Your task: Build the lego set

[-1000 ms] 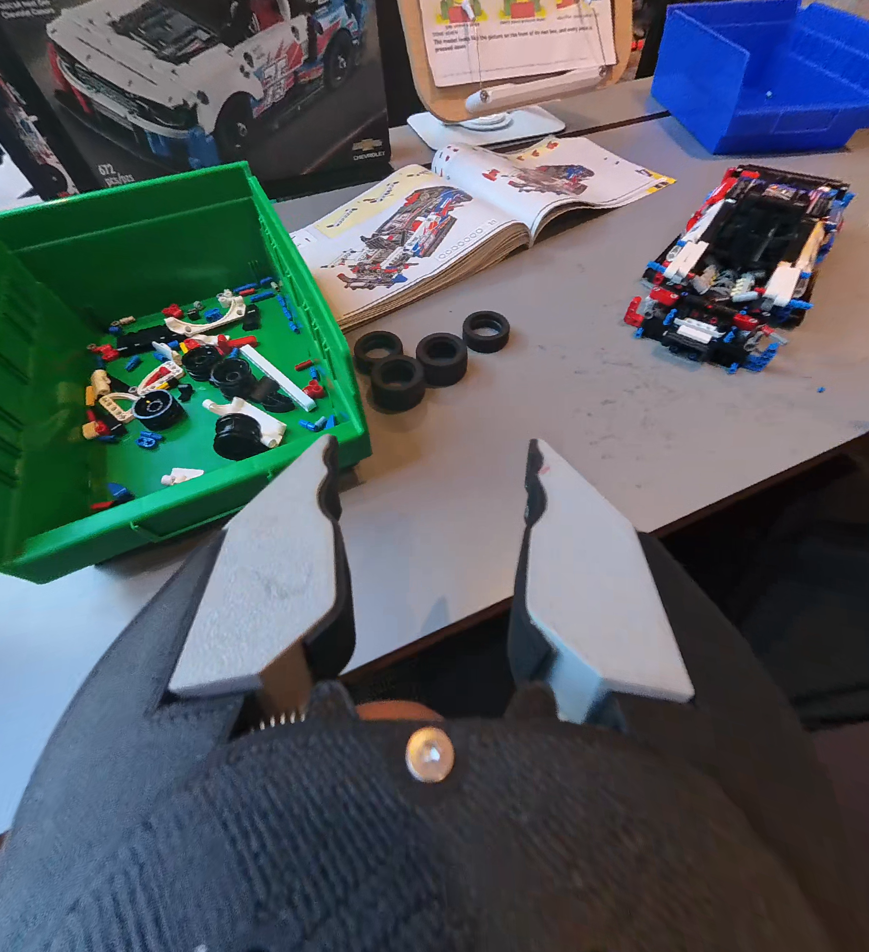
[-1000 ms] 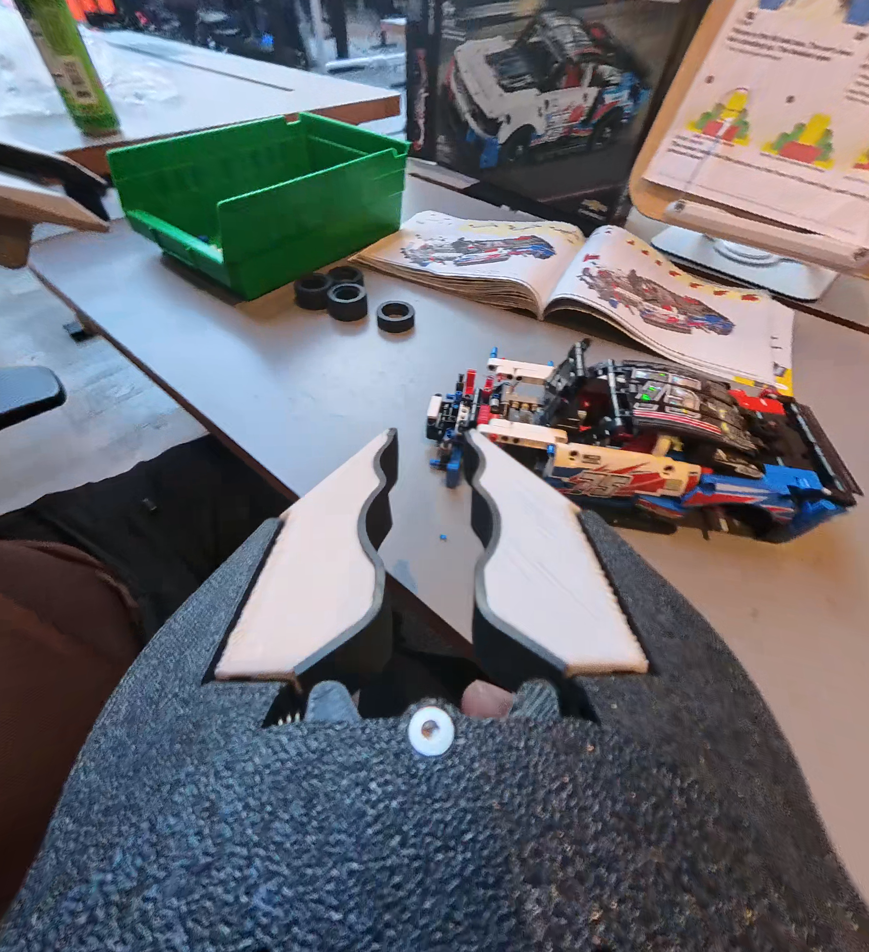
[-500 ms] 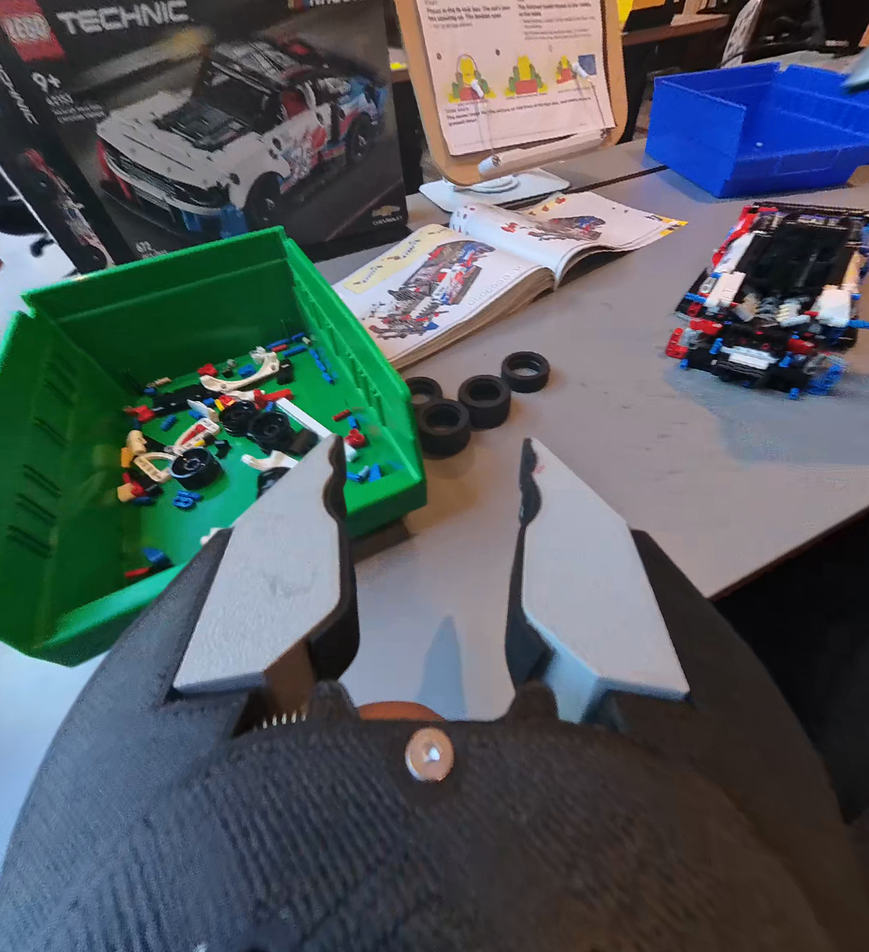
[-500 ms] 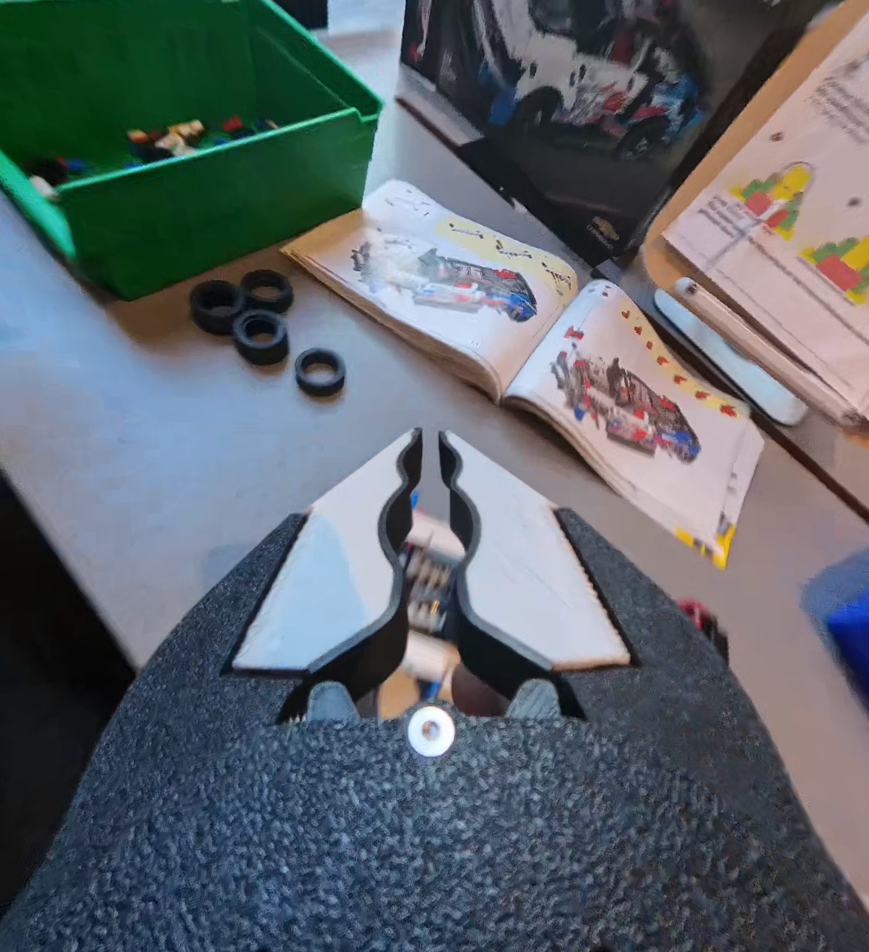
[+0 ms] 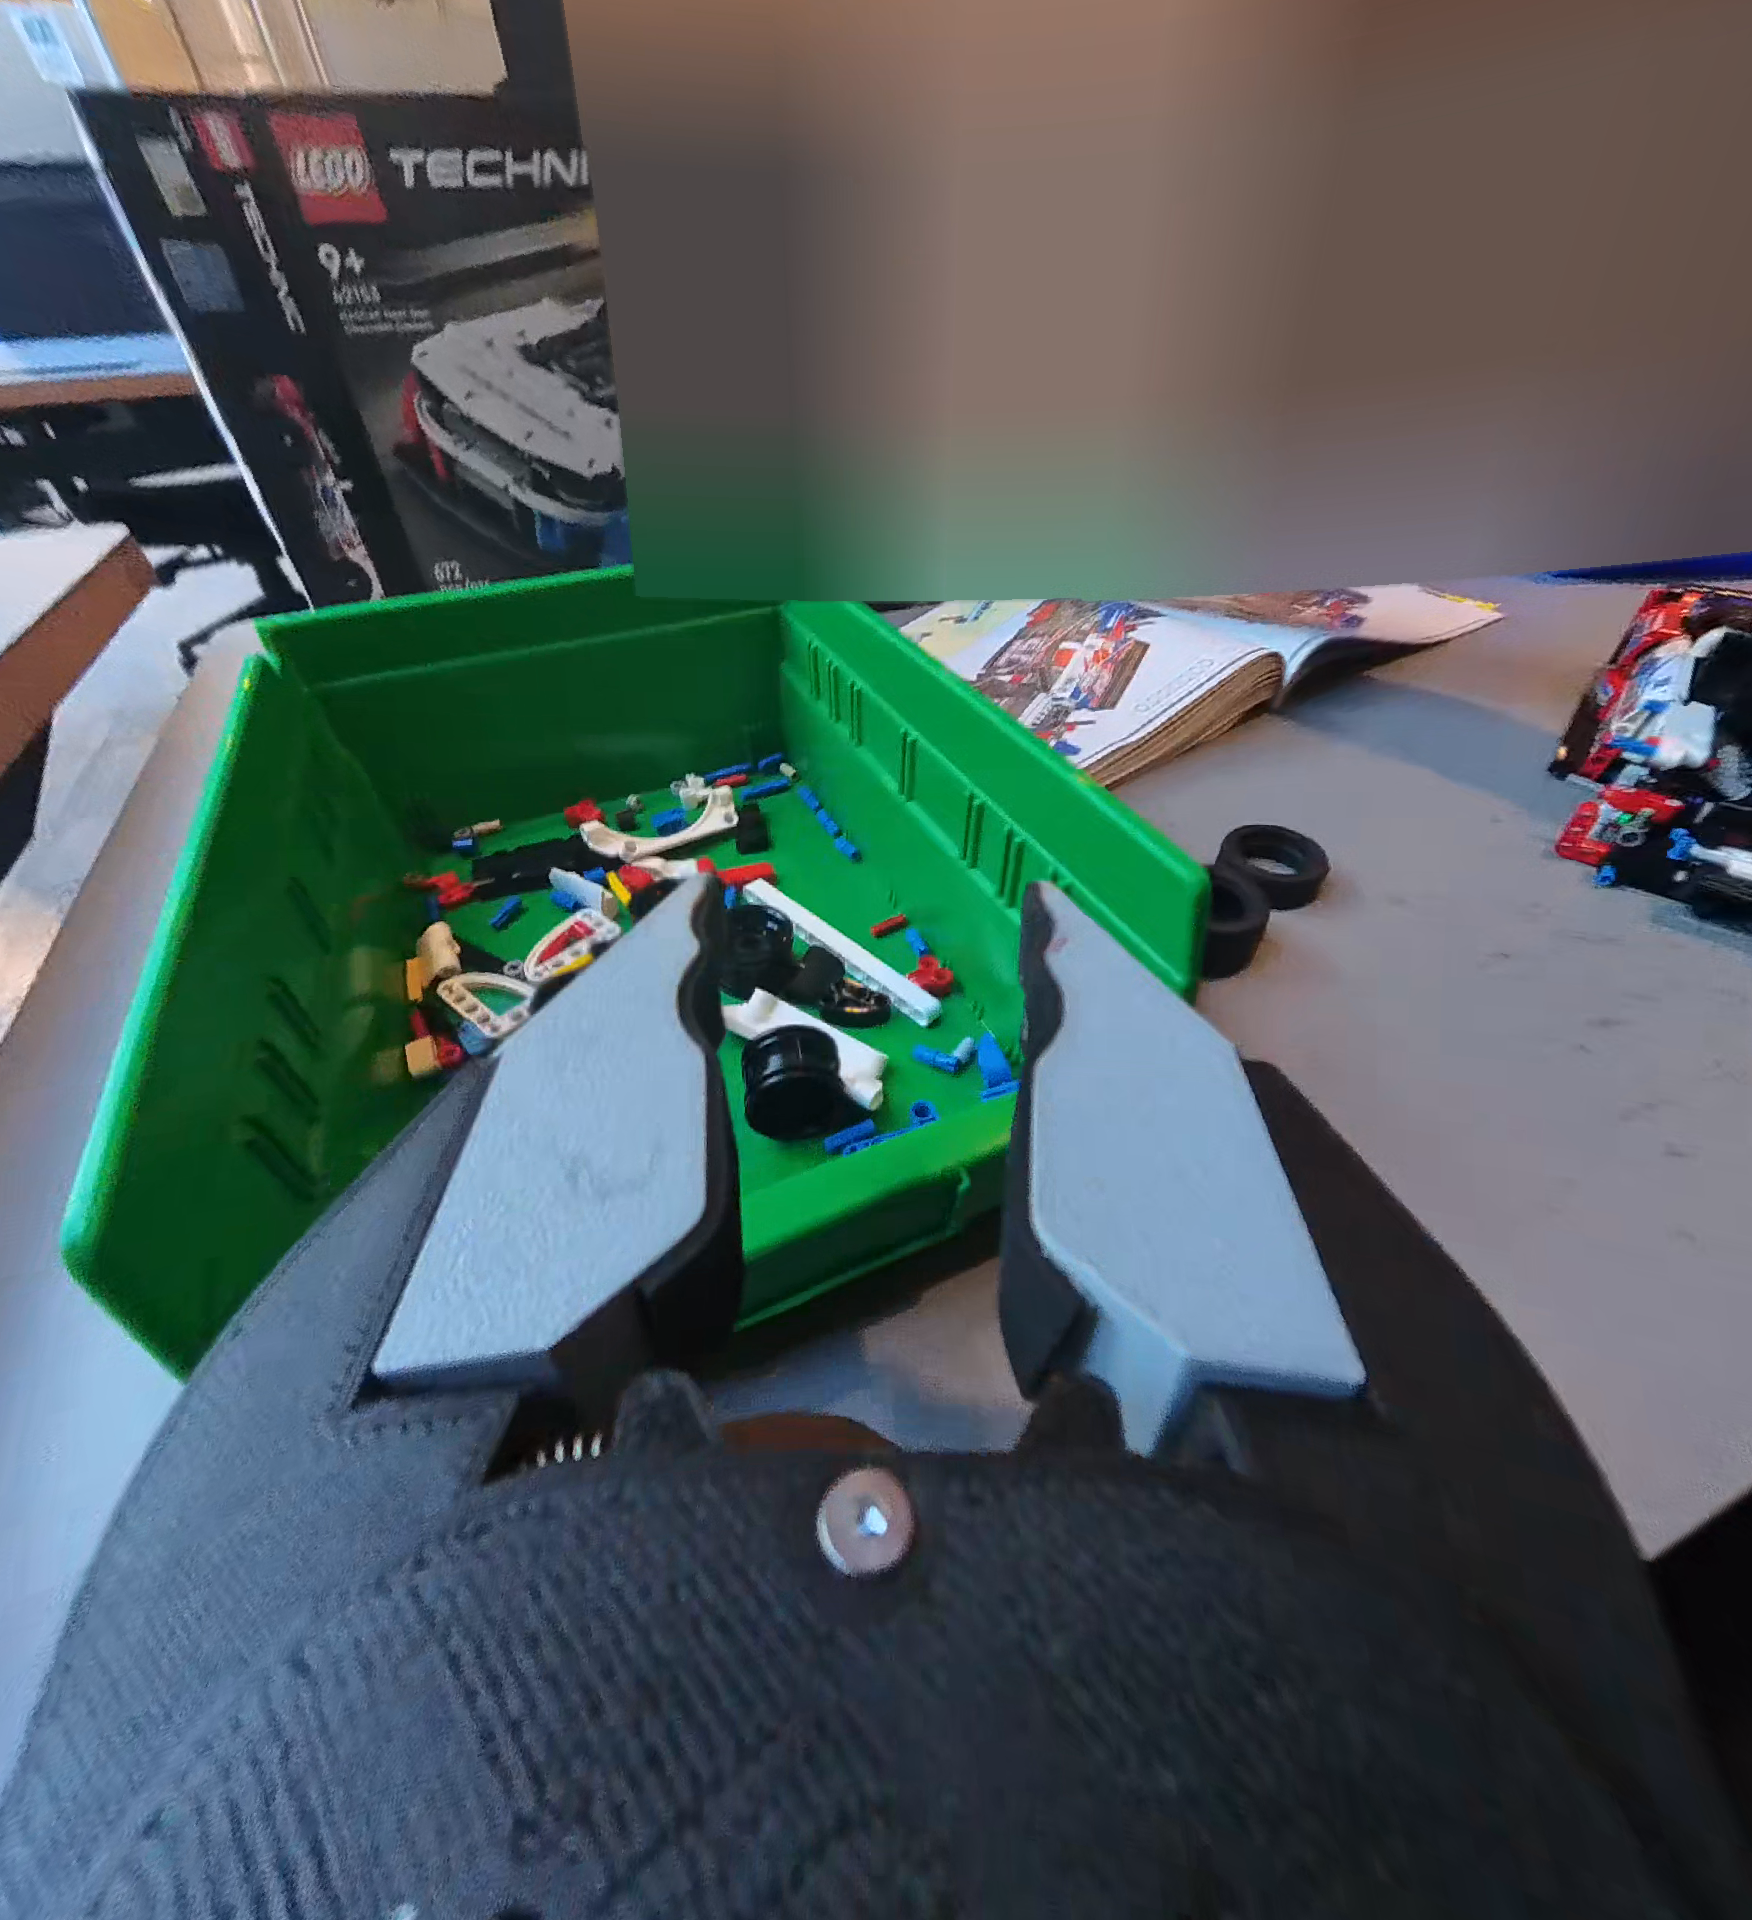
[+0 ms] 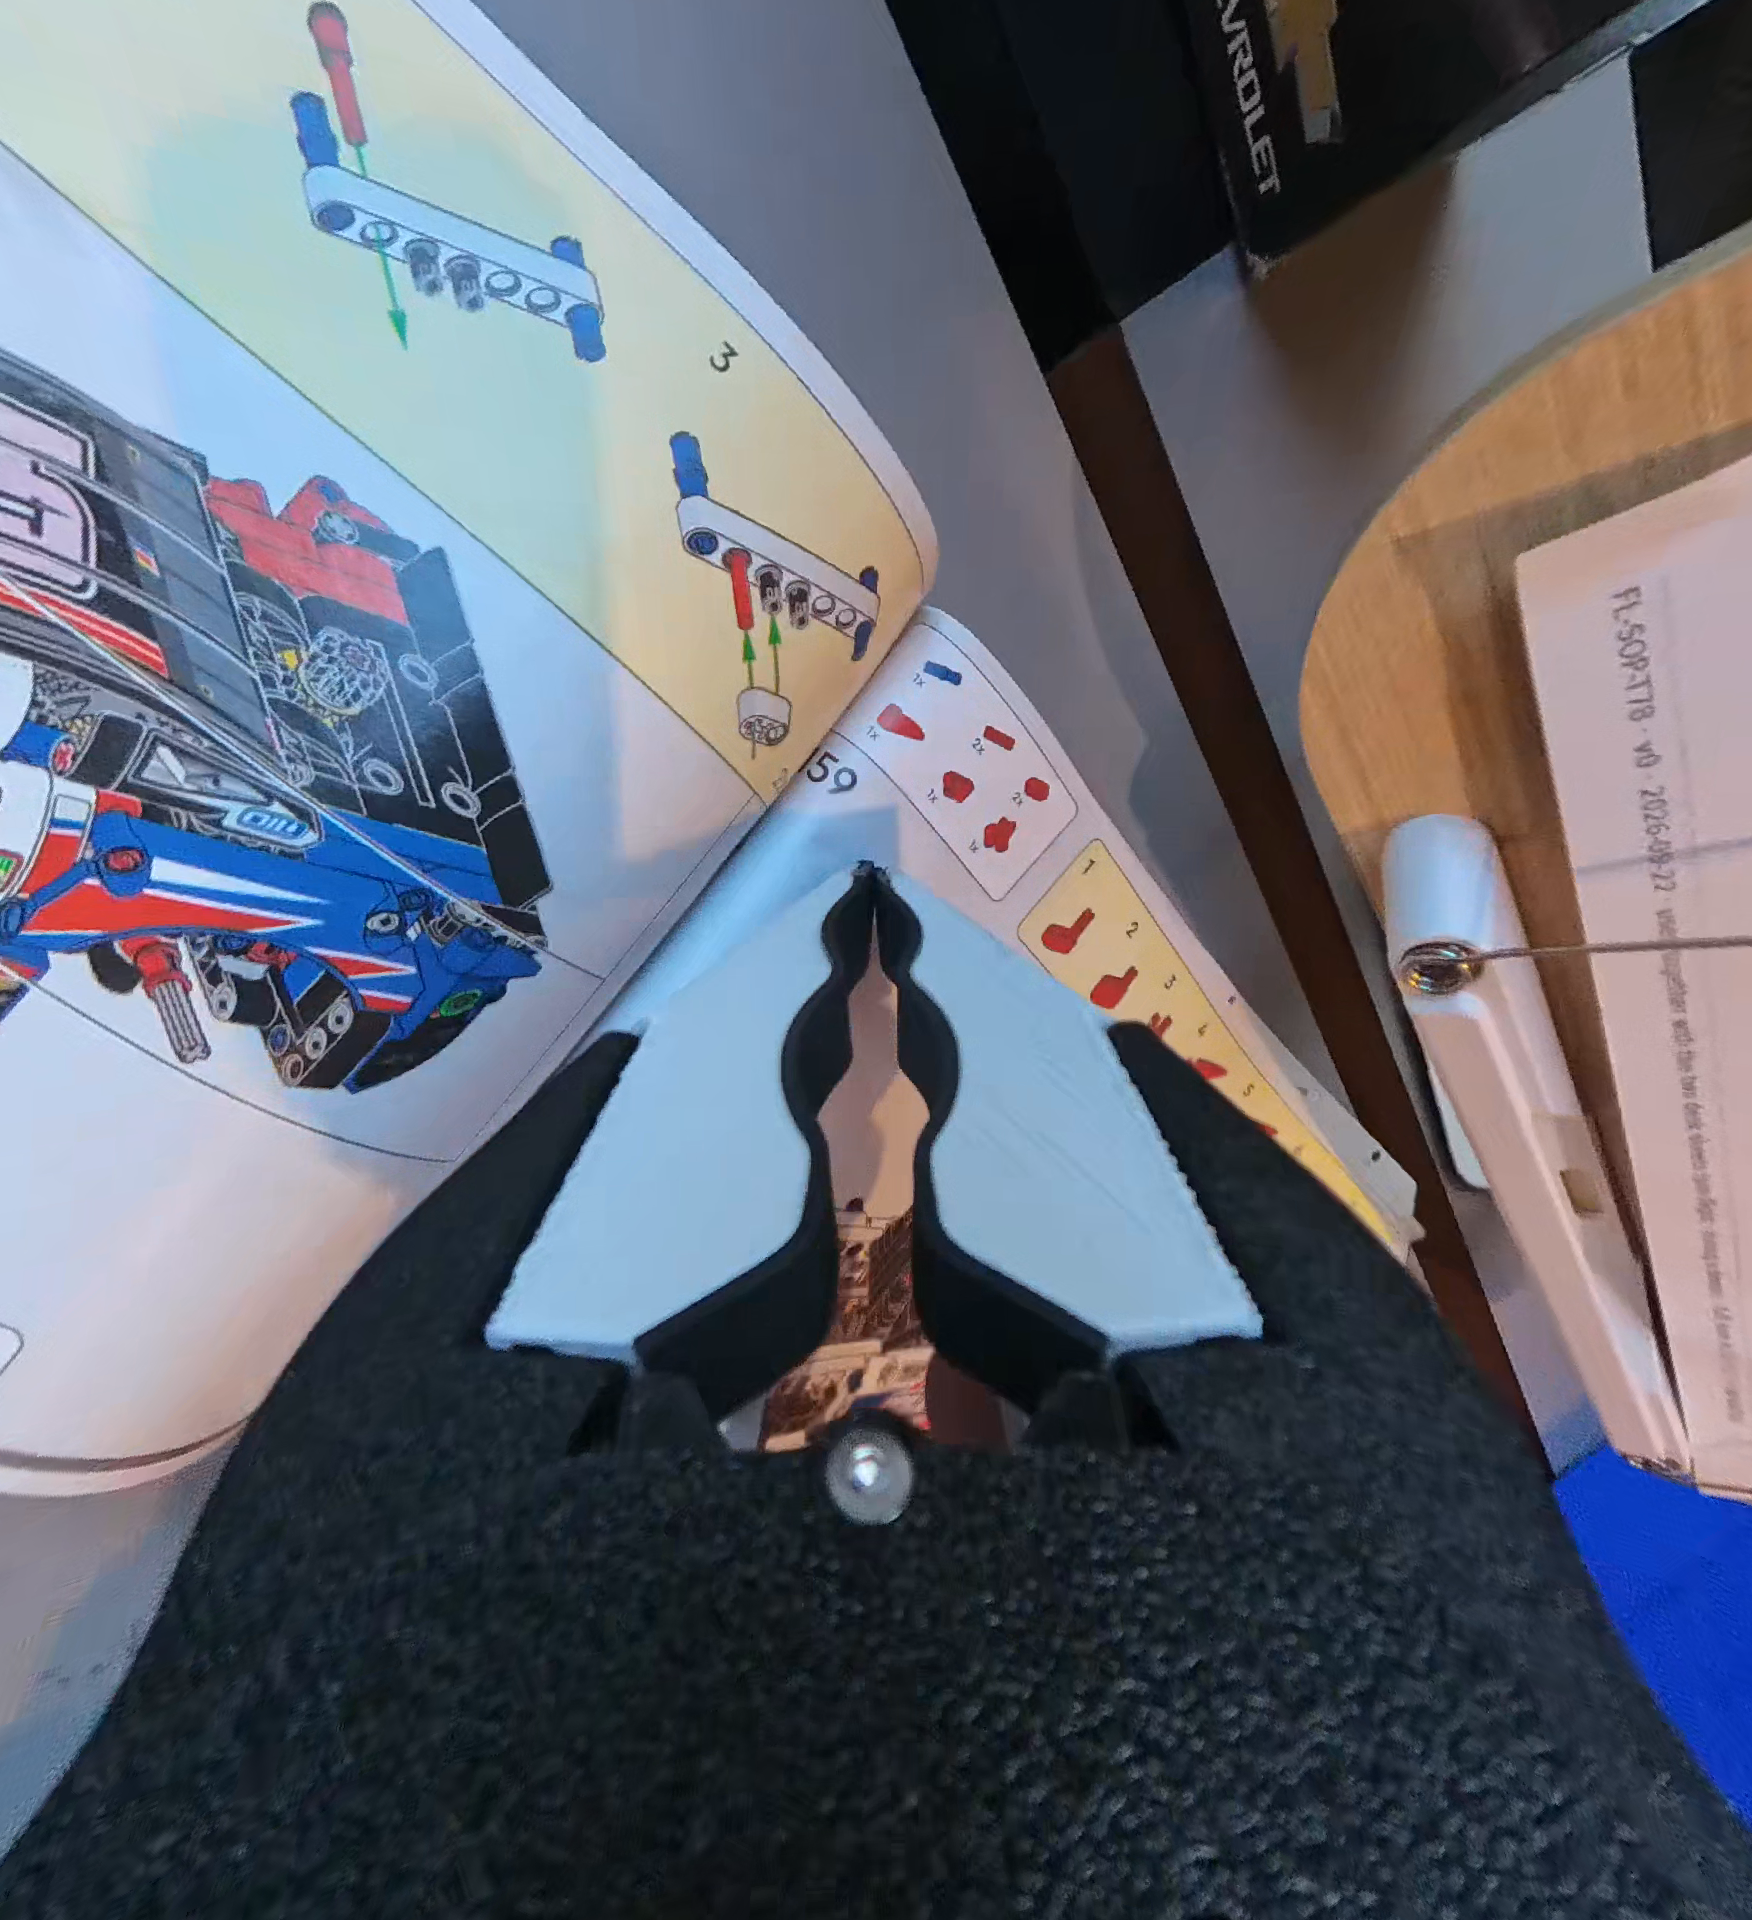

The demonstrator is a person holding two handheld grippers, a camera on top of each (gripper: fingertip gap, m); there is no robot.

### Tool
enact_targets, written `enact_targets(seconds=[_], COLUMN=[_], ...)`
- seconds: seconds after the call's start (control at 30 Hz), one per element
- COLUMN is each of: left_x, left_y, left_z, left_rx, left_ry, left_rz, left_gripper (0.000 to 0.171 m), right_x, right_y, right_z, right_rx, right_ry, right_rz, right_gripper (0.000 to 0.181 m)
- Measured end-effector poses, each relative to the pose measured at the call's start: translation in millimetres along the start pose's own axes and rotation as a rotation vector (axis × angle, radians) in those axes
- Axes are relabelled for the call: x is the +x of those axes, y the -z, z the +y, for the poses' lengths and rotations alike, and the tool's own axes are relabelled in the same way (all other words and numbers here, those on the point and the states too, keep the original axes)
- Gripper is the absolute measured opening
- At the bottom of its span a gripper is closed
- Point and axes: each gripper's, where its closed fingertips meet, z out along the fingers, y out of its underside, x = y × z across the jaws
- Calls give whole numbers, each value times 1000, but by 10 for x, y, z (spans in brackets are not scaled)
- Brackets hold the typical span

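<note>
My left gripper (image 5: pixel 867 904) is open and empty, hovering over the front of the green bin (image 5: pixel 186 1039). The bin holds several loose lego parts, among them a black wheel rim (image 5: pixel 794 1081) and a white beam (image 5: pixel 851 961) between my fingers. The part-built car (image 5: pixel 1713 790) lies on the grey table at the far right. My right gripper (image 6: pixel 870 875) is shut, its tips close over the open instruction booklet (image 6: pixel 436 520), right beside the corner of the top page. I cannot tell whether a page is pinched.
Black tyres (image 5: pixel 1272 868) lie just right of the bin, with the booklet (image 5: pixel 1163 675) behind them. The set's box (image 5: pixel 415 343) stands behind the bin. In the right wrist view a wooden clipboard stand (image 6: pixel 1526 468) with a white clip (image 6: pixel 1474 1039) is at right, a blue bin (image 6: pixel 1734 1610) below it. About 50 cm separates my left fingertips from my right. Left tips and right tips are each some 35 cm from the part-built car (image 5: pixel 1713 790).
My left gripper moved forward and left over the green bin, still open. My right gripper left the car, swung to the booklet, dropped close to the page and closed its jaws.
</note>
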Motion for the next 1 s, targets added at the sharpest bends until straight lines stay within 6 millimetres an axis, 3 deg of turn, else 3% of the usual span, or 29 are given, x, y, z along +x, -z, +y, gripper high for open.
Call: enact_targets(seconds=[0.3, 0.53, 0.63, 0.73, 0.83, 0.93, 1.0], left_x=[-140, -82, -36, -68, -162, -186, -178], left_y=[-91, -251, -326, -294, -134, 88, 239], left_z=[180, 132, 114, 51, 61, 143, 256], left_rx=[-61, -50, -63, -74, -106, -139, -179], left_ry=[-10, -31, -19, 10, 7, 47, 94], left_rz=[-46, -39, -24, -44, -108, -149, -167], left_gripper=[54, 54, 54, 55, 55, 57, 59], right_x=[-13, 22, 42, 12, -116, -452, -697], right_y=[22, 74, 184, 523, 1135, 1812, 2200], right_z=[-33, -67, -96, -120, -163, -85, 82], right_rx=[76, 156, 187, 242, 373, 521, 594], right_ry=[113, 91, 68, 35, -25, -86, -106], right_rz=[98, 95, 91, 79, 59, -14, -19], right_gripper=[0, 3, 7, 10, 14, 23, 24])
